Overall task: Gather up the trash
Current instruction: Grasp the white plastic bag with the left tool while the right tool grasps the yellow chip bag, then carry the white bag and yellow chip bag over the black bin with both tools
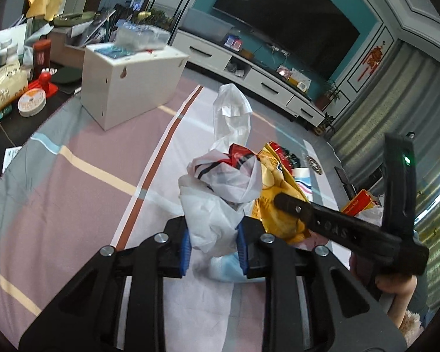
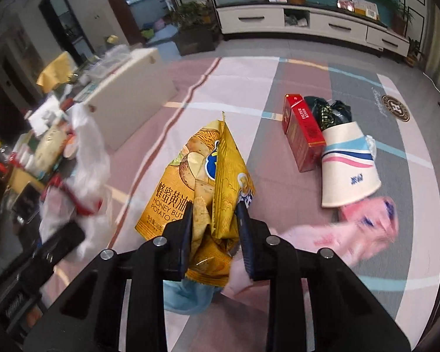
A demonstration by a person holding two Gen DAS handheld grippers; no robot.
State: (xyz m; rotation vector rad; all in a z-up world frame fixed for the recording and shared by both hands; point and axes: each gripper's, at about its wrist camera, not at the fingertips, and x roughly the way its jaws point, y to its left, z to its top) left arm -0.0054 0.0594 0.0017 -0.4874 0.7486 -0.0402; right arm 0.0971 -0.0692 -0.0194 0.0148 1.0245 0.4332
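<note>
on the striped cloth (image 2: 293, 88), right gripper (image 2: 215, 228) clamps chip bag (image 2: 190, 170).

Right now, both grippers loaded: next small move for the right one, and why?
Probably carry the yellow chip bag left into the white plastic bag. The right gripper is clamped on it; the left gripper holds the bag up just beside it.

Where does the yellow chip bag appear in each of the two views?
Left wrist: yellow chip bag right of centre, beside the white plastic bag, under the right gripper.
Right wrist: centre, between the fingers.
Shared landmark: white box.
</note>
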